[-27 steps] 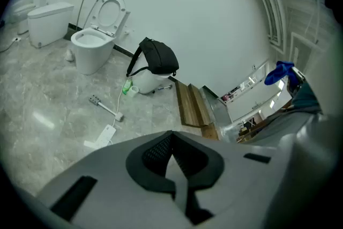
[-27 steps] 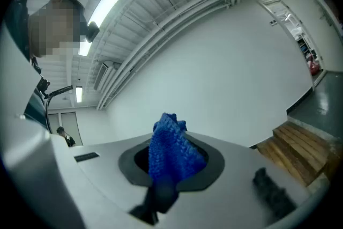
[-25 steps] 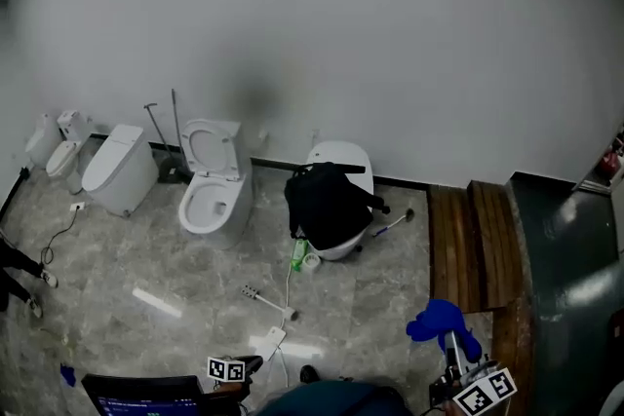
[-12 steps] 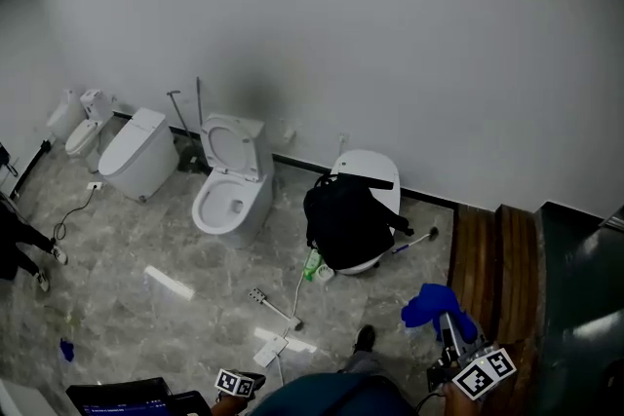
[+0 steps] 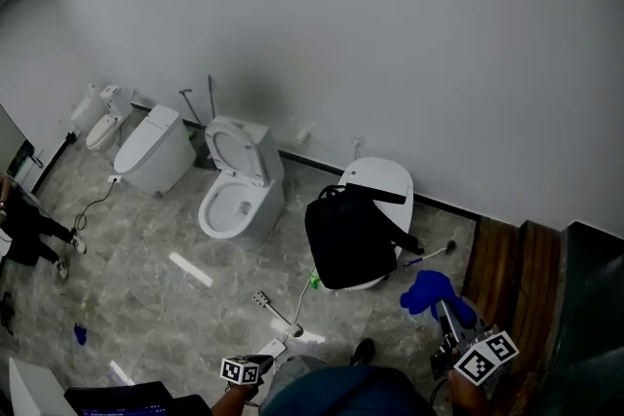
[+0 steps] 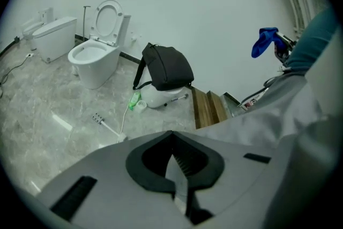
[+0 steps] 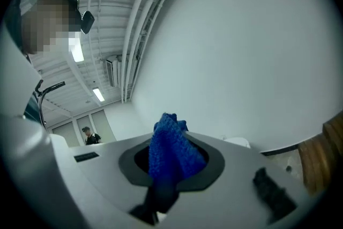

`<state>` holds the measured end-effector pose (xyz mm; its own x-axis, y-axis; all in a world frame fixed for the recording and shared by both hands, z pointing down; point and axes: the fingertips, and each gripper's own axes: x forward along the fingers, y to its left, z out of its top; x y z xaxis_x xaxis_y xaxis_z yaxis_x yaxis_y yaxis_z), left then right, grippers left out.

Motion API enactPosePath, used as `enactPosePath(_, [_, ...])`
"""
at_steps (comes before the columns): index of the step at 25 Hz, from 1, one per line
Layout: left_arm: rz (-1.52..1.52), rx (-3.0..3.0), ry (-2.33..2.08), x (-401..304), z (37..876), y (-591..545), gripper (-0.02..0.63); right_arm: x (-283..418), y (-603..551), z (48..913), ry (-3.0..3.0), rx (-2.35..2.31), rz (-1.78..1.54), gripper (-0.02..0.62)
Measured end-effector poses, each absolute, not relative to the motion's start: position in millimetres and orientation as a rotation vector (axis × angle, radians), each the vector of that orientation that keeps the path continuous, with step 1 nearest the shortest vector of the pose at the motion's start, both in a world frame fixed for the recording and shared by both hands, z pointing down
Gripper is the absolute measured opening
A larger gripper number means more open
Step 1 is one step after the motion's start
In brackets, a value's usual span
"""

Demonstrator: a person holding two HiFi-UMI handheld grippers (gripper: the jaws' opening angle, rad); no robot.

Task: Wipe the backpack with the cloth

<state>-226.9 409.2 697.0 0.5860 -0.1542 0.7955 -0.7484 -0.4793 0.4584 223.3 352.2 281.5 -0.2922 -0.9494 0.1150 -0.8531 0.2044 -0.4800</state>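
Note:
A black backpack [image 5: 351,239] sits upright on a white closed-lid toilet [image 5: 387,180] against the wall; the left gripper view shows the backpack [image 6: 166,67] too. My right gripper [image 7: 169,169] is shut on a blue cloth [image 7: 171,153]. In the head view the cloth [image 5: 429,292] hangs at the lower right, a short way right of the backpack and apart from it. My left gripper [image 6: 174,161] is shut with nothing in it; only its marker cube [image 5: 244,370] shows at the bottom edge of the head view.
An open-lid toilet [image 5: 239,195] and another closed one [image 5: 156,151] stand left of the backpack. Wooden steps [image 5: 507,268] rise at the right. A green bottle [image 5: 314,283], a brush [image 5: 273,307] and a cable lie on the marble floor. A person [image 5: 29,224] stands far left.
The head view has moved toward the backpack, which now looks larger and lower in frame. The right gripper with the blue cloth has come closer to it.

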Motion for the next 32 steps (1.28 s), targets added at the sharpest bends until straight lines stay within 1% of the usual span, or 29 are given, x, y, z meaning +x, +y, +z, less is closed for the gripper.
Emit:
enactPosePath(3, [0.883,1.994,-0.68,-183.8,685.1,395.5,0.003,241.1,328.0,293.0,2.289,-1.696,-0.732,0.051])
enactPosePath(8, [0.913,2.018,-0.633,-144.8,678.3,368.7,0.003,253.6,295.0,316.0,2.296,-1.659,-0.815,0.051])
enactPosePath(14, [0.98,1.977,-0.607,-142.4,696.8,340.9,0.003,263.2,257.5,337.9,2.3,-1.685,-0.886,0.051])
enactPosePath(18, [0.947,1.98,-0.605,-131.0,696.3,300.0,0.003,271.3,226.1,363.1,2.306,-1.762,-0.971,0.051])
enactPosePath(28, [0.962,2.004,-0.489,-116.7,728.1,235.1,0.003,266.5,149.7,443.0,2.175,-1.807,-1.301,0.051])
enactPosePath(32, [0.952,1.976,-0.501,-126.8,728.9,222.6,0.003,265.4,128.9,487.0,2.075,-1.797,-1.472,0.051])
